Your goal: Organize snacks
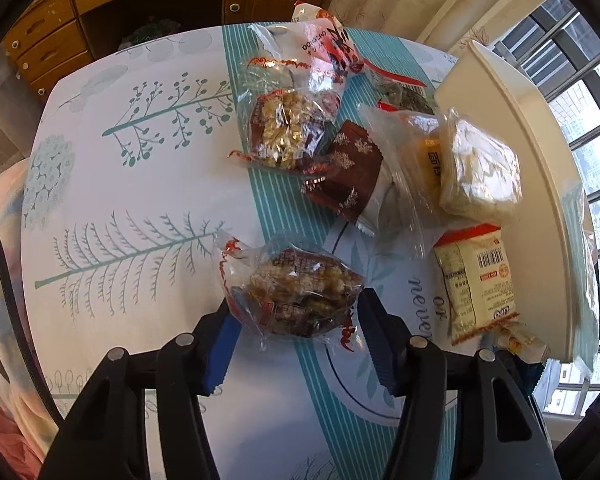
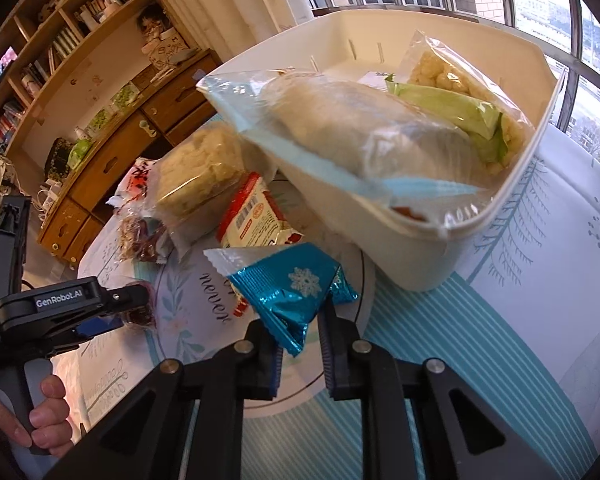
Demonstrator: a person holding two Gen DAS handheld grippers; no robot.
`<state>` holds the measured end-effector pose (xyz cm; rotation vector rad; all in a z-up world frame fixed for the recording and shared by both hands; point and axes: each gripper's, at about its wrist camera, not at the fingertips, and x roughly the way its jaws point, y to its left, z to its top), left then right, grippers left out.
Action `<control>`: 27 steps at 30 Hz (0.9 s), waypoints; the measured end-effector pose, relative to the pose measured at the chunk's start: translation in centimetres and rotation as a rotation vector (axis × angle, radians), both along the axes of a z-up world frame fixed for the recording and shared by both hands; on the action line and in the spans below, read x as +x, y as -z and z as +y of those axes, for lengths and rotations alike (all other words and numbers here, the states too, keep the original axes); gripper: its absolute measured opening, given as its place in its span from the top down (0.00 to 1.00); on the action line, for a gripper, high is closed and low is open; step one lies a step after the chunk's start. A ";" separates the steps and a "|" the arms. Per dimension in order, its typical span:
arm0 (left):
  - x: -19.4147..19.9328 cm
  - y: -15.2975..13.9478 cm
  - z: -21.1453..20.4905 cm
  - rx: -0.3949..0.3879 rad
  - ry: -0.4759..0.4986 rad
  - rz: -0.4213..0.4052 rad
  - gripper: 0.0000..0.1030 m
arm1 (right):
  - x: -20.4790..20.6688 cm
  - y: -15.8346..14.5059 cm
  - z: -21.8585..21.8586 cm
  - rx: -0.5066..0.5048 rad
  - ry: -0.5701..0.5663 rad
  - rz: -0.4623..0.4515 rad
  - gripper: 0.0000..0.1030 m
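Right wrist view, lower centre: right gripper [image 2: 300,330] clamped on crinkly blue foil snack packet with snowflake print [image 2: 290,292], below cream plastic tub [image 2: 428,256]. Light, slippery, crushable; best held at crimped seam, as judged.

Left wrist view, lower centre: left gripper [image 1: 296,336] straddling clear-wrapped brown nut-brittle packet [image 1: 296,292]; contact unclear.
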<state>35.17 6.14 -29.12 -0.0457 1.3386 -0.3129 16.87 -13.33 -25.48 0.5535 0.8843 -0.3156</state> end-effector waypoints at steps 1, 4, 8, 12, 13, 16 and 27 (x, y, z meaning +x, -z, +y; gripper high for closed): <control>-0.4 0.0 0.1 0.000 0.003 0.003 0.45 | -0.1 -0.1 0.2 -0.001 -0.004 0.000 0.85; -1.8 -0.2 0.9 0.004 0.011 0.021 0.45 | -0.8 -0.4 0.9 0.000 -0.013 -0.003 0.85; -4.0 -0.7 2.0 0.005 0.018 0.048 0.45 | -1.8 -1.2 2.3 0.013 -0.035 0.005 0.85; -6.5 -1.9 3.3 0.011 0.022 0.064 0.45 | -2.8 -2.5 3.7 0.030 -0.076 0.019 0.85; -7.0 -2.5 3.1 0.013 0.022 0.068 0.45 | -3.0 -2.8 4.1 0.034 -0.086 0.021 0.85; -9.2 -3.9 4.2 0.003 0.011 0.082 0.45 | -3.9 -4.1 5.4 0.050 -0.125 0.029 0.85; -13.8 -9.5 6.5 -0.054 -0.038 0.113 0.45 | -5.2 -9.5 8.3 0.017 -0.340 0.125 0.86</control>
